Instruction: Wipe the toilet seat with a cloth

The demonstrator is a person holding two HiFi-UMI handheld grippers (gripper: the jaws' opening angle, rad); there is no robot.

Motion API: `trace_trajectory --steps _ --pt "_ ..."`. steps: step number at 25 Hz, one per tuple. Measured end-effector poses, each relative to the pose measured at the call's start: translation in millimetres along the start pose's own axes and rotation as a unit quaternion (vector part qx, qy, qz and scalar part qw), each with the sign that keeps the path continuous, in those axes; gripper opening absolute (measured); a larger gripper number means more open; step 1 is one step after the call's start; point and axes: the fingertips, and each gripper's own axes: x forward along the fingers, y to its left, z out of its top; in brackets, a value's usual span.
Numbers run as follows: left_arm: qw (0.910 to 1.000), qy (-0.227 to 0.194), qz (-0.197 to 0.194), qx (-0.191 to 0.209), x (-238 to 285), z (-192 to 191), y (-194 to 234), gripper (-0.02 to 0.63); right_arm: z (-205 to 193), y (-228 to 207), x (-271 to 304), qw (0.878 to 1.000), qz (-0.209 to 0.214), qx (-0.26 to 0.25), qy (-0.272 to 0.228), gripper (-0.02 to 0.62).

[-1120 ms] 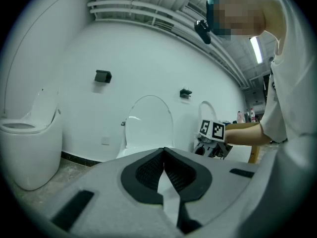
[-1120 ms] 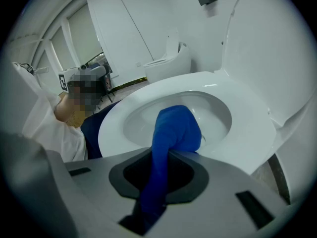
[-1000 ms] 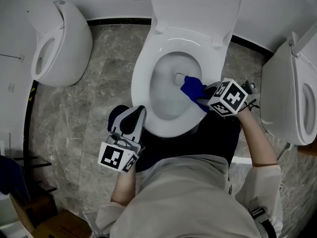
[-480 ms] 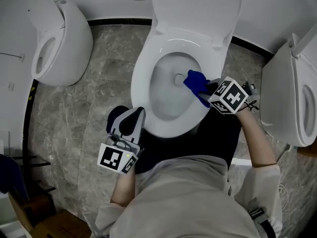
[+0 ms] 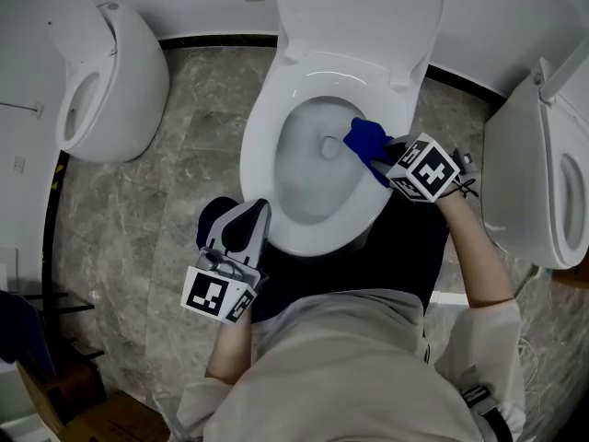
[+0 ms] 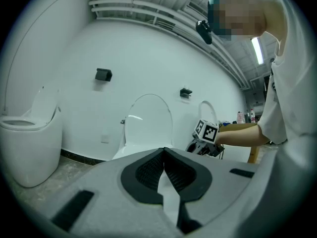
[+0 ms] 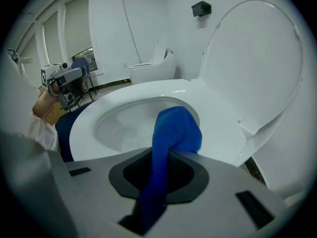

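Right gripper: centre right of the head view, jaws clamped on a blue cloth. In the right gripper view the cloth runs up between the jaws and its bunched end lies on the toilet seat at the bowl's inner edge.

Left gripper: lower left of centre, over the grey marbled floor and just beside the front of the seat. Its jaws are together with nothing between them.

Lid: raised, top centre.

Second toilet: upper left.

Third toilet: right edge.
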Motion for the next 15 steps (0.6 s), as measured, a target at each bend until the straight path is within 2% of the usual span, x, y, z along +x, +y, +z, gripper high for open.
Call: trace_trajectory --steps 15 --pt "1.0 0.001 0.001 0.0 0 -1 1 0.008 4 -32 3 0.999 -0.034 0.016 -0.016 0.051"
